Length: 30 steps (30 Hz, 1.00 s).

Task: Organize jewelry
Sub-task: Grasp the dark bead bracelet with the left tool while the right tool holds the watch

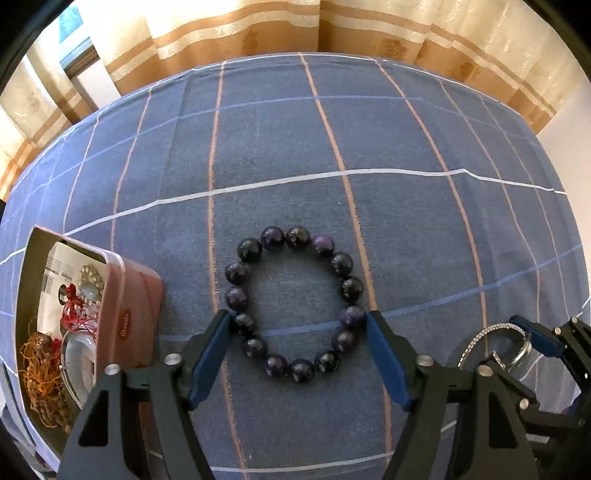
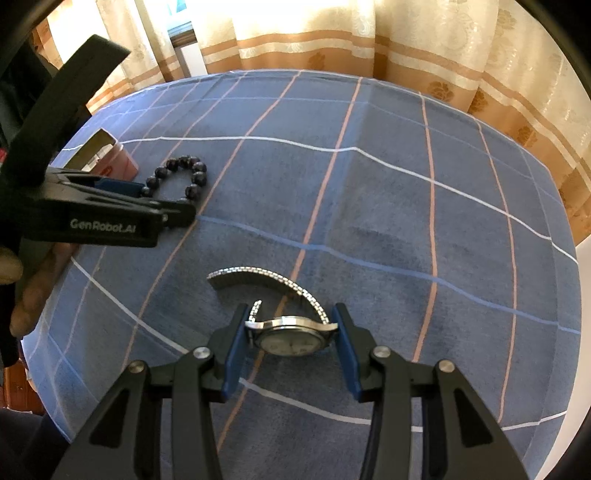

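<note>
A bracelet of dark purple beads (image 1: 293, 302) lies flat on the blue checked cloth. My left gripper (image 1: 297, 319) is open, its blue pads touching the ring's two sides. The bracelet also shows in the right wrist view (image 2: 181, 177) at the left gripper's tip (image 2: 147, 192). A silver wristwatch (image 2: 291, 332) with a metal link band (image 2: 258, 277) stands on edge between the pads of my right gripper (image 2: 291, 325), which is shut on its case. The watch also shows in the left wrist view (image 1: 506, 345).
A pink tin box (image 1: 92, 317) stands open at the left, holding red cord pieces, a brown beaded string and a pale bangle. It also shows in the right wrist view (image 2: 110, 158). The cloth (image 1: 332, 147) stretches back to beige and orange curtains (image 1: 258, 29).
</note>
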Each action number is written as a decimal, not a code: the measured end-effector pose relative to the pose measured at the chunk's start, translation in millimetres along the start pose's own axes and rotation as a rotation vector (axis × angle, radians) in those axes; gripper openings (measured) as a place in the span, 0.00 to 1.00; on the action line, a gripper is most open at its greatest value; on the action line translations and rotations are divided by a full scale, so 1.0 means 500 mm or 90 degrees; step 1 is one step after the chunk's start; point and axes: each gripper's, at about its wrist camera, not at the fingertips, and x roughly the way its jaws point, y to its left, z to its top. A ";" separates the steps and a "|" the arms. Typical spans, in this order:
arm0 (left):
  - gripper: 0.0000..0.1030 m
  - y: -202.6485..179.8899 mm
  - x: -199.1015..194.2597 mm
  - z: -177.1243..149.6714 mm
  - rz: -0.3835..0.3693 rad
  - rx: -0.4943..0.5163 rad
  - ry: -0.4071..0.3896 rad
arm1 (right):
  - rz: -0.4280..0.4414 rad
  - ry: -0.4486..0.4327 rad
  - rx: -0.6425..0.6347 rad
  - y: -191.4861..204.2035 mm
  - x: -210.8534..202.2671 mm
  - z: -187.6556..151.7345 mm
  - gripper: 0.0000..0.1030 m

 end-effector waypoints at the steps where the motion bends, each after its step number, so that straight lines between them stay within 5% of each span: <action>1: 0.48 0.004 -0.007 -0.003 -0.006 0.008 -0.001 | 0.000 0.000 0.001 0.000 0.000 0.000 0.46; 2: 0.33 0.004 -0.011 -0.004 -0.017 0.013 0.004 | 0.001 -0.001 0.002 -0.001 0.000 0.000 0.46; 6: 0.20 0.011 -0.027 -0.012 -0.038 0.012 0.004 | 0.005 -0.002 0.003 0.002 -0.001 0.003 0.46; 8: 0.00 0.016 -0.048 -0.012 -0.042 0.016 -0.010 | 0.007 -0.005 0.003 0.005 -0.004 0.005 0.46; 16: 0.00 0.026 -0.077 -0.021 -0.065 0.022 -0.025 | 0.015 -0.009 -0.003 0.019 -0.018 0.013 0.46; 19: 0.00 0.043 -0.076 -0.014 -0.029 -0.004 -0.019 | 0.010 -0.007 0.000 0.018 -0.019 0.011 0.46; 22: 0.16 0.049 -0.057 -0.011 -0.048 -0.026 0.001 | 0.008 -0.005 0.000 0.021 -0.021 0.006 0.46; 24: 0.42 0.050 -0.047 -0.010 -0.038 -0.034 0.006 | 0.009 -0.004 0.001 0.024 -0.022 0.002 0.46; 30: 0.44 0.048 -0.010 -0.014 -0.028 -0.037 0.018 | 0.009 -0.007 0.005 0.026 -0.025 0.001 0.46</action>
